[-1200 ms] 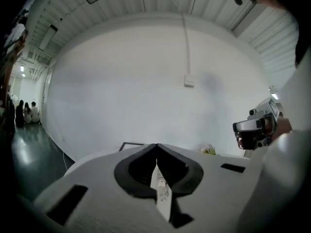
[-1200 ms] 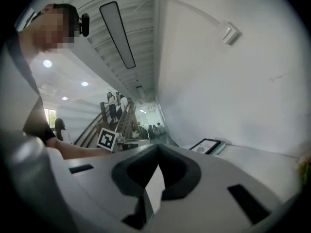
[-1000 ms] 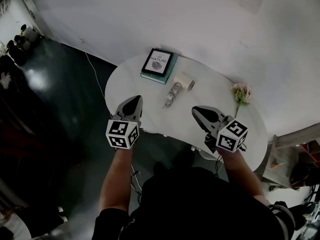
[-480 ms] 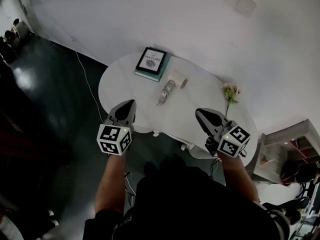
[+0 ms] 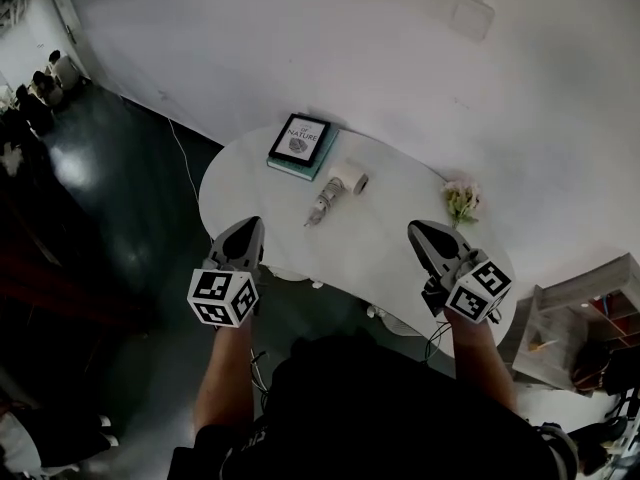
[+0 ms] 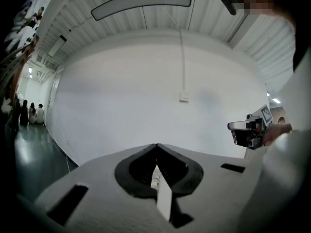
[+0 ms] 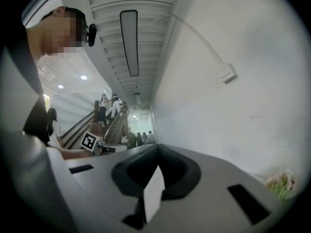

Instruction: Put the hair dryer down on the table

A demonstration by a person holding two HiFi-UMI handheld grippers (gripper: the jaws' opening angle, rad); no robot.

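Observation:
The hair dryer (image 5: pixel 335 188), white with a grey handle, lies on its side in the middle of the white oval table (image 5: pixel 390 243); nothing touches it. My left gripper (image 5: pixel 252 225) hovers over the table's near left edge, jaws shut and empty. My right gripper (image 5: pixel 418 230) hangs over the near right part, also shut with nothing in it. Both point toward the wall. In the left gripper view the jaws (image 6: pixel 156 147) meet at a closed tip, and the right gripper (image 6: pixel 250 130) shows at the right. The right gripper view shows its jaws (image 7: pixel 156 149) closed too.
A book (image 5: pixel 300 140) lies at the table's far left edge, beyond the dryer. A small bunch of flowers (image 5: pixel 462 200) lies at the far right. A cable (image 5: pixel 185 163) runs over the dark floor at the left. A wooden shelf (image 5: pixel 585 313) stands to the right.
Both grippers have drawn back toward me and spread a little wider apart, still shut. The hair dryer has stayed where it lies on the table.

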